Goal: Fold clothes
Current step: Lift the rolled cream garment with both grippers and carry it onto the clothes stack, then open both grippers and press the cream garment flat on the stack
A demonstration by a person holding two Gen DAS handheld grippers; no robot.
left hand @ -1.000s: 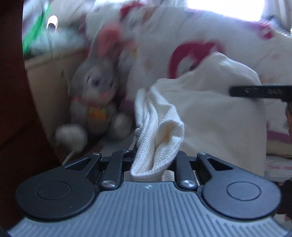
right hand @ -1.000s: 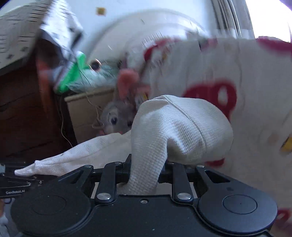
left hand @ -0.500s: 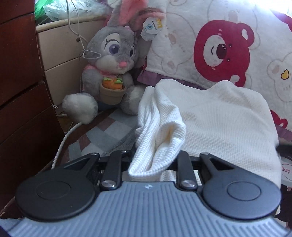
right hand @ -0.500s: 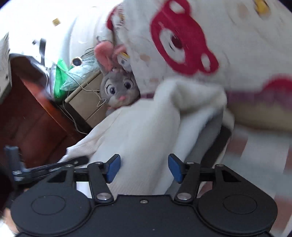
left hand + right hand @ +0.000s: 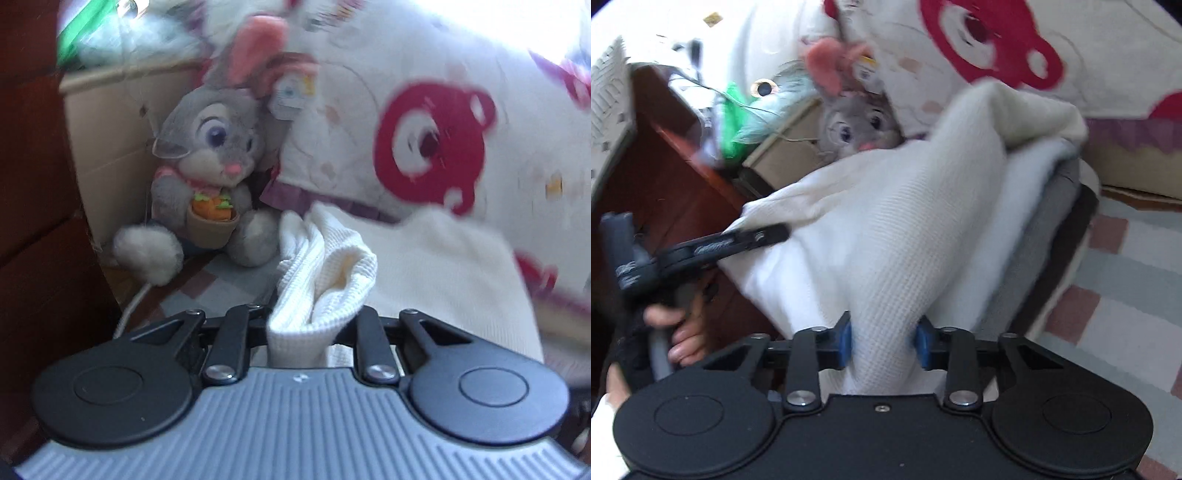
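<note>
A cream waffle-knit garment (image 5: 436,273) lies folded on the bed; it also shows in the right wrist view (image 5: 894,236). My left gripper (image 5: 306,328) is shut on a bunched edge of it. The left gripper also appears in the right wrist view (image 5: 738,240), pinching the garment's left corner. My right gripper (image 5: 884,341) has its blue pads (image 5: 845,341) on both sides of a fold of the garment and grips it. Beneath the garment sits a stack of folded clothes (image 5: 1045,236), white, grey and dark.
A grey plush rabbit (image 5: 214,162) sits against a beige box (image 5: 110,133). A bear-print quilt (image 5: 428,140) rises behind the garment. Dark red wooden furniture (image 5: 33,221) stands at left. A checked bedsheet (image 5: 1123,295) lies at right.
My right gripper was open and off the garment half a second ago; it has closed on a fold of it. My left gripper kept its hold and shifted slightly.
</note>
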